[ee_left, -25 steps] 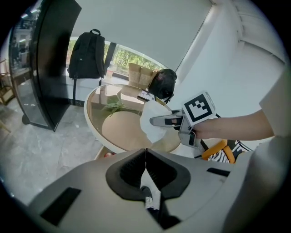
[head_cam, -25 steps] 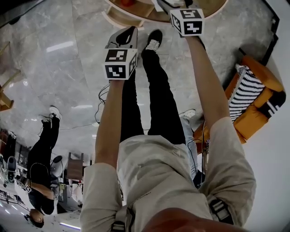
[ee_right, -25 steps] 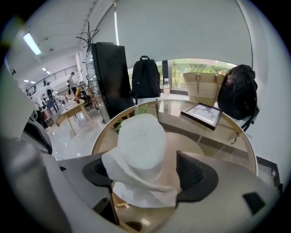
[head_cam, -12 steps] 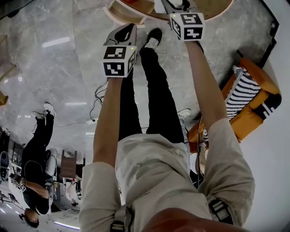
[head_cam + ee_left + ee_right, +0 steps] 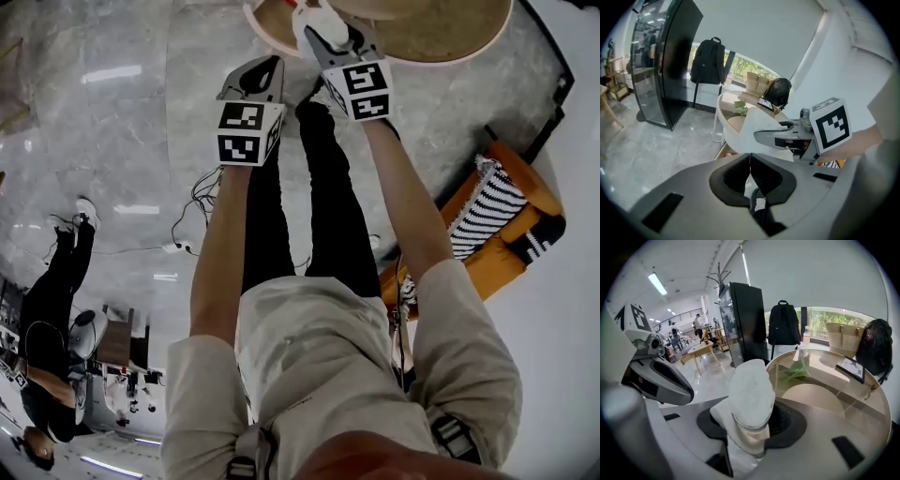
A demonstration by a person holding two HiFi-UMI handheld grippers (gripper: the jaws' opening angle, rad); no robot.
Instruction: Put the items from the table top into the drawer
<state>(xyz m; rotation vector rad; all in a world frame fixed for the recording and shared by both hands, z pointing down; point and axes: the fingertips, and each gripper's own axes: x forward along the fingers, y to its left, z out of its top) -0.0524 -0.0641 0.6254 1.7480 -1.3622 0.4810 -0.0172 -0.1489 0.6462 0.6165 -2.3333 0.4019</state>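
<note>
My right gripper (image 5: 750, 414) is shut on a white crumpled bundle (image 5: 749, 387), which stands up between its jaws. In the head view the right gripper (image 5: 323, 33) holds the bundle (image 5: 309, 13) at the left edge of the round glass-topped table (image 5: 450, 37). An open wooden drawer (image 5: 267, 21) sticks out under that edge. My left gripper (image 5: 262, 73) hangs over the floor a little left of it, jaws shut and empty. In the left gripper view the closed tips (image 5: 750, 161) point at the drawer (image 5: 723, 152), with the right gripper (image 5: 783, 137) just beyond.
On the table lie a green leafy thing (image 5: 799, 369) and a framed tablet (image 5: 851, 367); a basket (image 5: 839, 336) and a black bag (image 5: 876, 341) stand behind. An orange armchair (image 5: 511, 202) stands at the right. Another person (image 5: 52, 319) stands at the far left.
My right gripper has swung left and back from over the table to its left edge, and the white bundle now shows in its jaws. The left gripper has barely shifted in the picture.
</note>
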